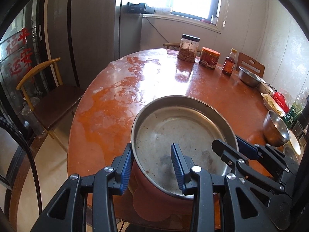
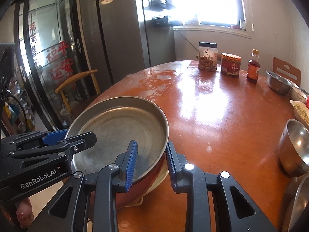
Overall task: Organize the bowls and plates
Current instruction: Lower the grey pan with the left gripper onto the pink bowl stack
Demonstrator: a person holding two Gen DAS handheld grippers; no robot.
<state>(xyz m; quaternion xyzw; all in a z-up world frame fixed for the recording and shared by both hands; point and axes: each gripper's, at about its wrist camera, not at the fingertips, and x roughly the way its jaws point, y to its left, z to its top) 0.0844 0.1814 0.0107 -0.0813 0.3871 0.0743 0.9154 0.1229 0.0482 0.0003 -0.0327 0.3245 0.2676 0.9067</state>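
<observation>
While the steel pan is clamped by its rim at the worktop's six o'clock edge, left gripper and right gripper both grasping it, slippage is judged possible if either grip is tilted.

A wide pan sits at the near edge of the desk. The left claw straddles its near-left rim, the right claw its near-right rim. At the far edge stand a jar, a tin and a bottle, left to right. Right of the bottle is a bowl; nearer along the right edge lies another bowl. A chair stands left of the desk.
</observation>
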